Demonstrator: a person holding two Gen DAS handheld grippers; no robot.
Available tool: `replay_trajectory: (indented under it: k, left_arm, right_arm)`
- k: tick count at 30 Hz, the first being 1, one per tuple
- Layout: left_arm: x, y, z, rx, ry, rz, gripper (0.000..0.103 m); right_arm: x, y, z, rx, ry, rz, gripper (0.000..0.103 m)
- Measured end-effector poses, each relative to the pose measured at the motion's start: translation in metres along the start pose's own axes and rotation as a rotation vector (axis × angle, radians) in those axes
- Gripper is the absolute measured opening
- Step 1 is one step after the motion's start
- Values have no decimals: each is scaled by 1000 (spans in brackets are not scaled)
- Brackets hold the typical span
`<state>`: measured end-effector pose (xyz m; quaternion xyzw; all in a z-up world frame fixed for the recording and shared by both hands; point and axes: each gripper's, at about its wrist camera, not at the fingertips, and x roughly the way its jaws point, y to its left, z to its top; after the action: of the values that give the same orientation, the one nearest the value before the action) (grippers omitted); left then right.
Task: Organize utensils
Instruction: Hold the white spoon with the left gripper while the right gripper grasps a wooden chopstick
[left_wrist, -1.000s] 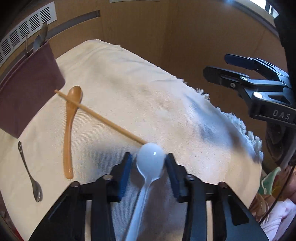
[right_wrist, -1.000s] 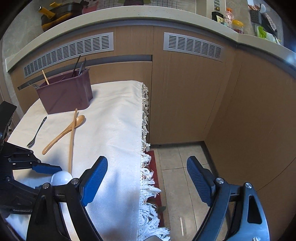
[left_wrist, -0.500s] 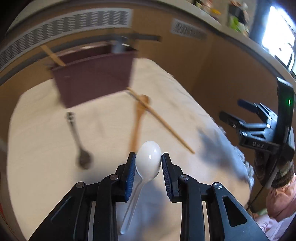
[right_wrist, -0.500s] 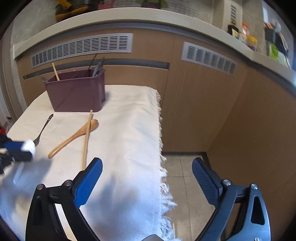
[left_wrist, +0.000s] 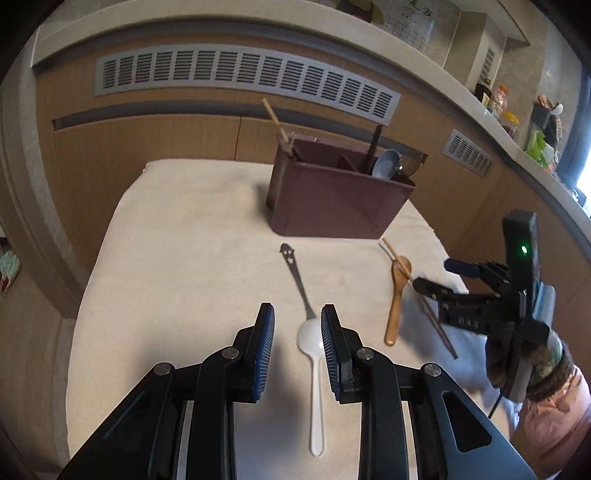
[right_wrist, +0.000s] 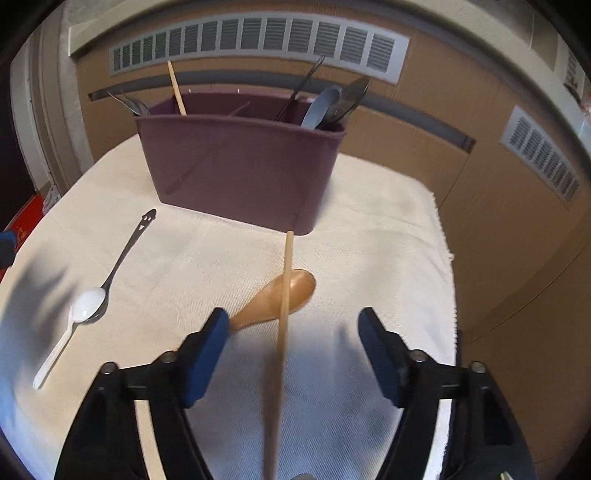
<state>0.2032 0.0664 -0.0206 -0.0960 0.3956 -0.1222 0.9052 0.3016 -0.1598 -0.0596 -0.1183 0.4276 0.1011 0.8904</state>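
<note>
A white plastic spoon (left_wrist: 313, 354) lies on the cream cloth (left_wrist: 184, 236), its bowl over the bowl of a dark metal spoon (left_wrist: 295, 273). My left gripper (left_wrist: 297, 325) is open above the cloth, and the white spoon lies just right of its gap. The white spoon also shows in the right wrist view (right_wrist: 79, 314). A wooden spoon (right_wrist: 280, 295) lies with a wooden chopstick (right_wrist: 283, 314) across it. My right gripper (right_wrist: 291, 332) is open wide, and the chopstick runs between its jaws. A maroon utensil holder (right_wrist: 240, 166) stands behind with several utensils in it.
Wooden cabinet fronts with grey vents (left_wrist: 243, 77) rise behind the table. The cloth's fringed right edge (right_wrist: 448, 258) drops to the floor. The right gripper shows in the left wrist view (left_wrist: 454, 284) at the table's right side.
My left gripper has opened and let go of the white spoon, which now lies on the metal spoon. My right gripper has moved in over the chopstick and wooden spoon.
</note>
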Motion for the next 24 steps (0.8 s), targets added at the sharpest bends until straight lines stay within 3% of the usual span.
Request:
replay_trajectory:
  k: [5, 6, 7, 8, 14, 18, 24]
  left_arm:
    - [16, 10, -13, -26, 57, -3, 27]
    - [18, 11, -14, -31, 69, -5, 28]
    - [22, 12, -16, -37, 82, -5, 28]
    - [23, 13, -16, -37, 88, -6, 28]
    - [32, 1, -15, 13, 152, -33, 32]
    - [46, -18, -14, 97, 240, -49, 40]
    - [74, -39, 0, 207, 348, -6, 48]
  right_arm:
    - [19, -6, 1, 82, 70, 70, 41]
    - [17, -6, 0, 85, 72, 90, 30]
    - [15, -4, -1, 73, 78, 93, 12]
    - [13, -3, -3, 59, 87, 88, 5]
    - [-18, -7, -20, 54, 51, 104, 4]
    - [-40, -13, -32, 60, 12, 113, 4]
    - [-47, -20, -45, 61, 0, 120, 5]
